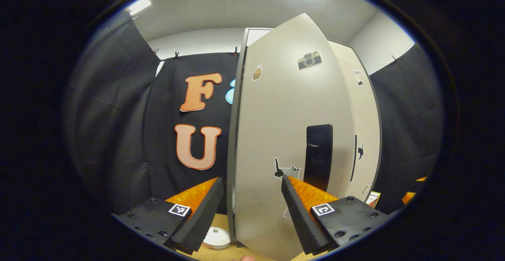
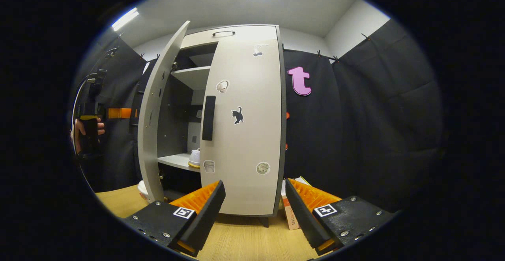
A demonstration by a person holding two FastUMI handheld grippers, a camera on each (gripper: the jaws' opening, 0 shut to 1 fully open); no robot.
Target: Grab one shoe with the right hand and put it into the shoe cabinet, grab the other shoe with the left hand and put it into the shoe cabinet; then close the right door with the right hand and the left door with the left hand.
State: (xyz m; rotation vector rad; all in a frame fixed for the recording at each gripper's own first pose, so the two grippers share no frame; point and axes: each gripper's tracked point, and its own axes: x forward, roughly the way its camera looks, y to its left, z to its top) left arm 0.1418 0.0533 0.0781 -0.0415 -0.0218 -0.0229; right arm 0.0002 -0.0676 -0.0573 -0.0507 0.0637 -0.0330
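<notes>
In the right gripper view the pale shoe cabinet (image 2: 227,34) stands on a wooden table; its right door (image 2: 246,142) lies shut and its left door (image 2: 156,126) stands open. A white shoe (image 2: 194,157) rests on the lower shelf in the gap. My right gripper (image 2: 254,209) is open, a short way before the right door. The left gripper (image 2: 88,130), held by a hand, sits left of the open door. In the left gripper view my left gripper (image 1: 252,209) is open, with the left door (image 1: 276,134) close ahead and its free edge between the fingers.
A black handle (image 1: 318,156) sits on the left door, another black handle (image 2: 208,117) on the right door. A small box (image 2: 290,213) stands by the cabinet's right foot. A white round object (image 1: 216,237) lies on the wooden table (image 2: 244,237) near the left door.
</notes>
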